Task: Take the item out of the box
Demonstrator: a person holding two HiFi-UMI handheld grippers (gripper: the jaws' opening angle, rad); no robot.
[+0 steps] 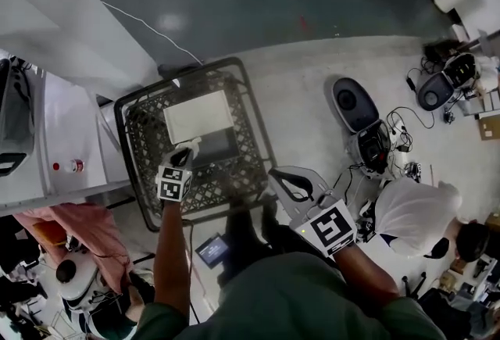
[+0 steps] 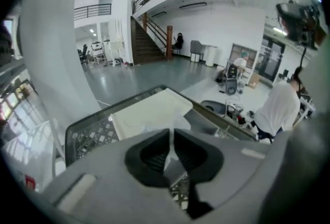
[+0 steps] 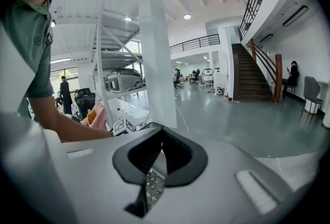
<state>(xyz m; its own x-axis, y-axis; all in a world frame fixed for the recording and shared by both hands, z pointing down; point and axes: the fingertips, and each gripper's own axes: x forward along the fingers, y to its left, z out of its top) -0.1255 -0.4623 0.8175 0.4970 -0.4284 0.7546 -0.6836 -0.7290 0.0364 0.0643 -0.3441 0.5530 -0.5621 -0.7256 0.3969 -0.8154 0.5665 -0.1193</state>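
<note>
Though the grip looks made, nothing is out yet.
left gripper (image 1: 186, 149) jaws pinch what looks like the near edge of the white flat item (image 1: 199, 116), which lies inside the black crate (image 1: 127, 113); lift-out remains. right gripper (image 1: 275, 172) is closed, empty, just outside the crate's near rim.

Open-topped crate (image 1: 139, 151), lattice walls around.

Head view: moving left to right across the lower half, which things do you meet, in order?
Pink cloth → left gripper, gripping the white item → right gripper → person in white top.
</note>
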